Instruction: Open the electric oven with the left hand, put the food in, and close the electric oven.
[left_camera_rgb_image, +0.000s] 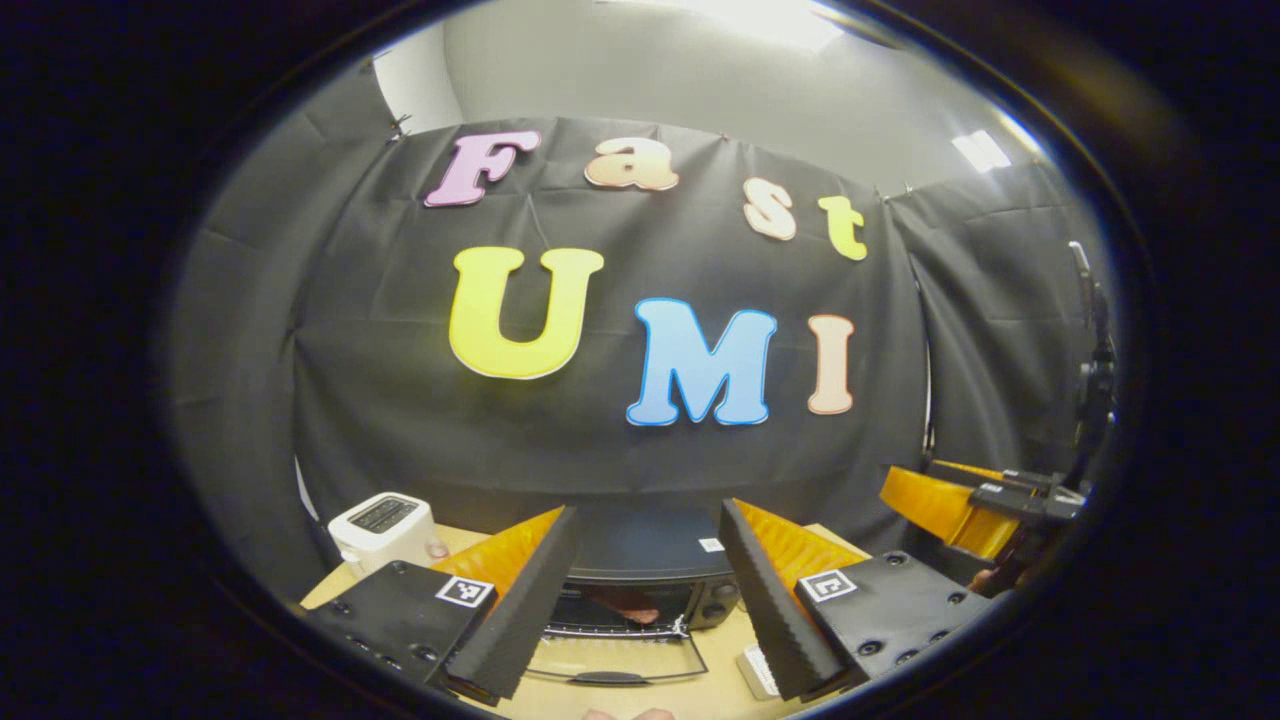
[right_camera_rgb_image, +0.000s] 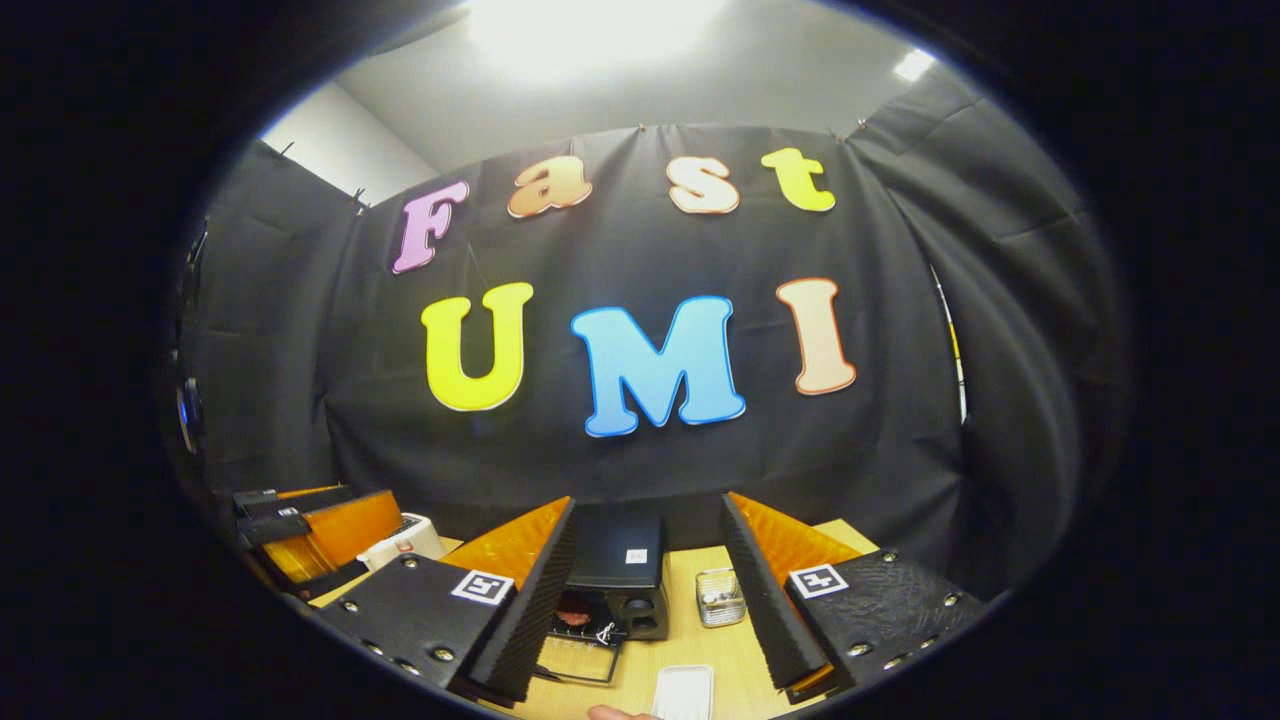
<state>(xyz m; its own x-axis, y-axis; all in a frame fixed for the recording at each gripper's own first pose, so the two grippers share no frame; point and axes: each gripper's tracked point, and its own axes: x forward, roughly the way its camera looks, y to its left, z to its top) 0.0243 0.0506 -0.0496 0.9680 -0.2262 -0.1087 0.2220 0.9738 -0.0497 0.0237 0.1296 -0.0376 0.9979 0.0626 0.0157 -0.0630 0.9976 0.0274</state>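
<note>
the left claw (left_camera_rgb_image: 647, 600) is held wide open above the tabletop (left_camera_rgb_image: 720, 650), its two black ribbed fingers spread apart with nothing between them. straight ahead, between those fingers, sits the black oven (left_camera_rgb_image: 640, 570) on the wooden tabletop. its glass door (left_camera_rgb_image: 612, 658) is dropped down flat toward the camera, and a reddish piece of food (left_camera_rgb_image: 628, 606) lies inside on the rack. a white toaster (left_camera_rgb_image: 385, 528) stands on the tabletop to the left of the oven, well apart from it. a small white flat thing lies on the tabletop just right of the open door, partly hidden by the claw's finger.

the right claw (right_camera_rgb_image: 647, 600) is also spread open and holds nothing. in the right gripper view the oven (right_camera_rgb_image: 615, 570) shows between its fingers, door (right_camera_rgb_image: 580, 660) down, the reddish food (right_camera_rgb_image: 574, 612) visible inside. a small clear container (right_camera_rgb_image: 720, 597) stands on the tabletop beside the oven's right side, and a white tray (right_camera_rgb_image: 685, 692) lies nearer the camera. in the left gripper view the right claw also appears at the far right edge, orange and black, raised clear of the tabletop.
</note>
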